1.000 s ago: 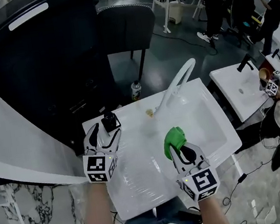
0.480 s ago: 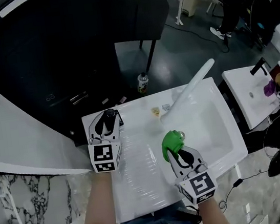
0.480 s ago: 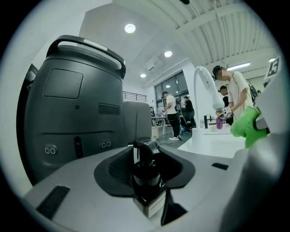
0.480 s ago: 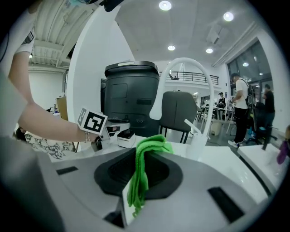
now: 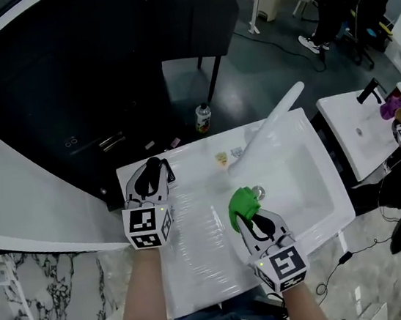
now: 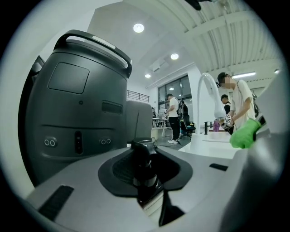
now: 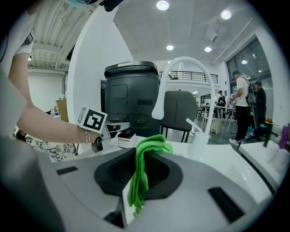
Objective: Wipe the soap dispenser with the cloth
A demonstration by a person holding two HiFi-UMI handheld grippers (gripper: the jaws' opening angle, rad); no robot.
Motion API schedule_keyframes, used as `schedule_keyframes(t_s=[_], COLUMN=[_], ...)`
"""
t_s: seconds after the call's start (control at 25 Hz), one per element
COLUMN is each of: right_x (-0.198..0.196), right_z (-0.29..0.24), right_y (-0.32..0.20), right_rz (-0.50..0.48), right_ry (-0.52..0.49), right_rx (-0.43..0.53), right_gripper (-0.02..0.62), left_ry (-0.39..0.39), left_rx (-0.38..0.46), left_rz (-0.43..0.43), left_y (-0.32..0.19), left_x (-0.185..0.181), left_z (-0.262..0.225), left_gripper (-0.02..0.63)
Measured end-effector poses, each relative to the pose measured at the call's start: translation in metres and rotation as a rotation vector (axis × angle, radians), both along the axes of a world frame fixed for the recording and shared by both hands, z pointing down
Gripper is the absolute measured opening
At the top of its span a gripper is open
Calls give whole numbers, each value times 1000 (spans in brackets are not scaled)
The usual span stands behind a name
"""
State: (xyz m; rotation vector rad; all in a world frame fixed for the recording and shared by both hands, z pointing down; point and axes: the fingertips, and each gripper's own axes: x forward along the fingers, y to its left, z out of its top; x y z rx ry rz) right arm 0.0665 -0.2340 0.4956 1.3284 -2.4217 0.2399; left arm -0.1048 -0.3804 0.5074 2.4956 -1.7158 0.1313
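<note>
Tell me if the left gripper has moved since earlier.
Yes: left gripper advanced toward the rear of the sink, jaws just closing on the soap dispenser.

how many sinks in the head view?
2. One sink directly ahead, with the white faucet; a second sink at the right edge, with a black faucet. More may sit out of frame.

Two hand-held grippers [image 5: 155, 166]; one cloth [image 5: 242, 201]; one soap dispenser [image 6: 144, 167]; two sinks [image 5: 316, 192]; two faucets [image 5: 276, 117]; one bottle [image 5: 202, 116], probably.
</note>
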Motion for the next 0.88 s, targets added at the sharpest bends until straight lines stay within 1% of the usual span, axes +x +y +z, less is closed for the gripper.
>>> schedule_keyframes(t_s=[0.08, 0.24, 0.4, 0.6, 0.72, 0.88], right_x=[-1, -7, -16, -27, -33, -41], right_z=[-2, -4, -10, -24, -35, -46], right_y=[1, 7, 16, 28, 35, 42], right_rz=[10, 20, 28, 51, 54, 36], right_ry=[-6, -1, 6, 3, 1, 5], right_rx=[2, 9, 23, 52, 73, 101], right_gripper=[51, 51, 51, 51, 51, 51], left_ry=[-6, -53, -38, -56, -83, -58], left_rx=[-7, -43, -64, -57, -42, -42], left_rz=[23, 58, 82, 222, 287, 343], left_y=[3, 12, 25, 50, 67, 89], left_x=[1, -2, -9, 0, 7, 15], left_z=[-1, 1, -9, -30, -44, -63], left_gripper=[101, 100, 101, 101, 103, 99])
